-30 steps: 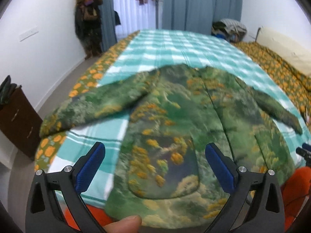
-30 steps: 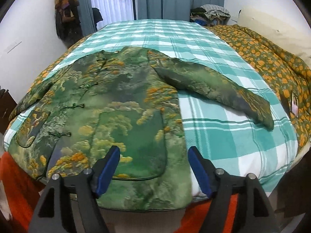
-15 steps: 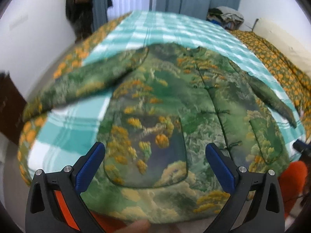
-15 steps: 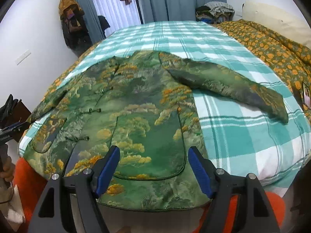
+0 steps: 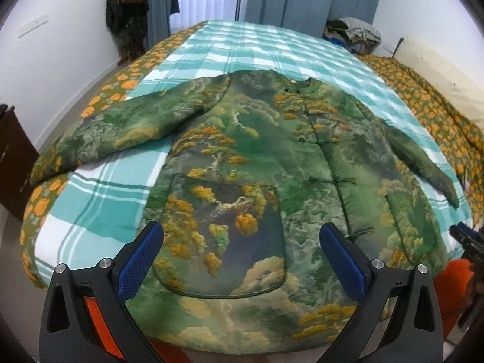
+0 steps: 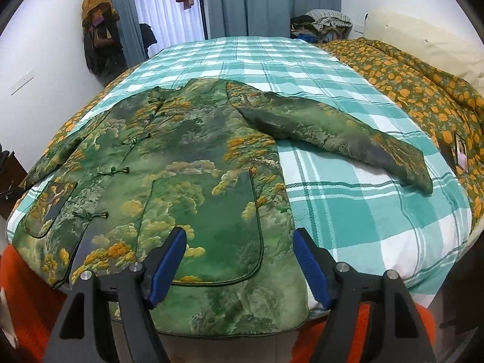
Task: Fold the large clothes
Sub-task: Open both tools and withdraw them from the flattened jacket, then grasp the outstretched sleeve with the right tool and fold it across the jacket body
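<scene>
**Left wrist view and right wrist view: one printed jacket laid flat on a bed**

Item 1. Jacket (image 5: 257,157), green with an orange-and-cream landscape print, knotted cord fastenings down the front, a patch pocket on each front panel. It lies face up and unfolded on the checked blanket (image 5: 99,211), collar toward the far end of the bed, hem at the near edge. Both sleeves are spread out to the sides; in the right wrist view one sleeve (image 6: 332,130) runs out over the blanket, its cuff near the floral quilt (image 6: 417,90).

Item 2. Left gripper (image 5: 242,260), black frame with blue pads, jaws spread wide. It hovers above the hem over one pocket, with nothing between the pads and no contact with the cloth.

Item 3. Right gripper (image 6: 240,263), same make, jaws likewise wide apart and empty. It hangs above the other pocket, close to the jacket's side seam.

Item 4. Surroundings. Teal-and-white checked blanket covering the mattress; orange floral quilt along both long sides; blue-grey curtains (image 6: 272,3) at the far wall; a heap of clothes (image 6: 323,24) beyond the far end of the bed; dark garments hung on the wall (image 6: 99,39); orange fabric (image 6: 27,296) below the near edge of the bed.
</scene>
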Demonstrator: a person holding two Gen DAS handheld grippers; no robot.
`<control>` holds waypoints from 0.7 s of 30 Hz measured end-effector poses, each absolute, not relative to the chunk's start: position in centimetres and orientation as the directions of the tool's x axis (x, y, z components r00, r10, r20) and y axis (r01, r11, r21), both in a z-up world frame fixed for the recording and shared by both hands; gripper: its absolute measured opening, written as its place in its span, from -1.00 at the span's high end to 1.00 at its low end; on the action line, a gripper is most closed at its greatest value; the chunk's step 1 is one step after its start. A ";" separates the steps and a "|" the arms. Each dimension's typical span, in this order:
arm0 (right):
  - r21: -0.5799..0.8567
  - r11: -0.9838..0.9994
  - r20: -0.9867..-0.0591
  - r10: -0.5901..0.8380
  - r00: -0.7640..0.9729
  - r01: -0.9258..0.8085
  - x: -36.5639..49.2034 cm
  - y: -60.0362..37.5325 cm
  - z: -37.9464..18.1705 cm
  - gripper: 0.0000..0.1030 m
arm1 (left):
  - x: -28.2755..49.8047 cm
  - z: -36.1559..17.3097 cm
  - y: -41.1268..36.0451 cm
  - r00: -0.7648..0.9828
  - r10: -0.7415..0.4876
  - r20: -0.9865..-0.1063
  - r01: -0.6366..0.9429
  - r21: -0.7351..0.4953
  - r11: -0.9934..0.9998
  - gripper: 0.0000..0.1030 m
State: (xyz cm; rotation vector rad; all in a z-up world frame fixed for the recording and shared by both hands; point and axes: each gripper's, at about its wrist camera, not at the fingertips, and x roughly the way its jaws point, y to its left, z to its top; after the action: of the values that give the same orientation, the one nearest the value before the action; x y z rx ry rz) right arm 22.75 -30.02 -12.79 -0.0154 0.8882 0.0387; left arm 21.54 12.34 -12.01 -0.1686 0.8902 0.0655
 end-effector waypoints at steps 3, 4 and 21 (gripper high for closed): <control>0.011 0.999 -0.779 0.034 0.626 -0.040 22.9 -30.1 -13.2 -0.44 | 21.6 -12.0 12.0 0.636 -0.009 -0.772 -0.118 -0.108 0.987 -0.99; 0.012 0.999 -0.783 0.033 0.621 -0.038 23.0 -30.1 -13.4 -0.44 | 21.5 -12.0 11.8 0.639 -0.002 -0.769 -0.116 -0.099 0.988 -0.99; 0.120 0.980 -0.770 -0.009 0.637 0.159 26.6 -39.2 -14.0 -0.44 | 21.6 -12.2 10.8 0.654 0.073 -0.753 -0.111 0.000 0.994 -0.99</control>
State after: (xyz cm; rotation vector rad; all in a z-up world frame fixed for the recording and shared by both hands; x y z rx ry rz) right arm 26.57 -39.23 -14.00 0.1836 0.8756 -0.0968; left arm 21.64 10.80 -12.21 -0.0468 0.8519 0.1042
